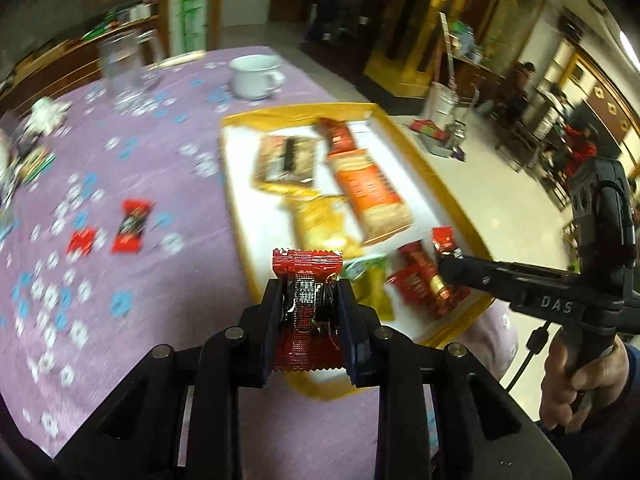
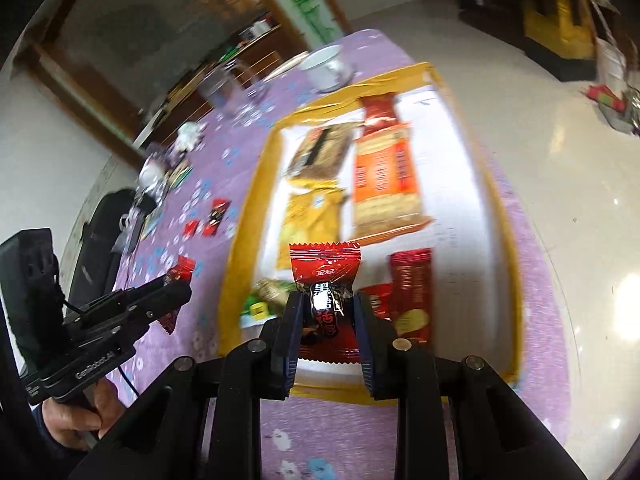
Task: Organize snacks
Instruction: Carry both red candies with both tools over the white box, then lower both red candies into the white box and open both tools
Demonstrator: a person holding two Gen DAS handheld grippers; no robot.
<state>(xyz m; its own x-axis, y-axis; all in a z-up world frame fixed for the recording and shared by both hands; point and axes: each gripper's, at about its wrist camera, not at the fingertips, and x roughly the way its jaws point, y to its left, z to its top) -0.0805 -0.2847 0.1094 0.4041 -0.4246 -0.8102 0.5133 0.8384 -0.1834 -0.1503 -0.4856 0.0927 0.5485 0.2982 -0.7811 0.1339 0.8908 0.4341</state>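
My left gripper (image 1: 308,292) is shut on a red candy packet (image 1: 307,266), held above the near edge of the yellow-rimmed tray (image 1: 236,208). My right gripper (image 2: 326,304) is shut on another red candy packet (image 2: 325,264) over the tray's (image 2: 248,204) near end. Each gripper shows in the other's view: the right one (image 1: 444,266) over the tray's right corner, the left one (image 2: 180,280) off the tray's left side. Inside the tray lie an orange cracker pack (image 1: 368,188), a brown bar (image 1: 286,158), a yellow bag (image 1: 320,220) and red packets (image 1: 420,276). Two red candies (image 1: 132,226) rest on the purple cloth.
A white cup (image 1: 256,76) and a clear glass jug (image 1: 120,68) stand at the far side of the purple flowered tablecloth (image 1: 168,168). Clutter (image 1: 24,160) lies at the left edge. The tray overhangs the table's right edge; shiny floor (image 2: 560,152) lies beyond.
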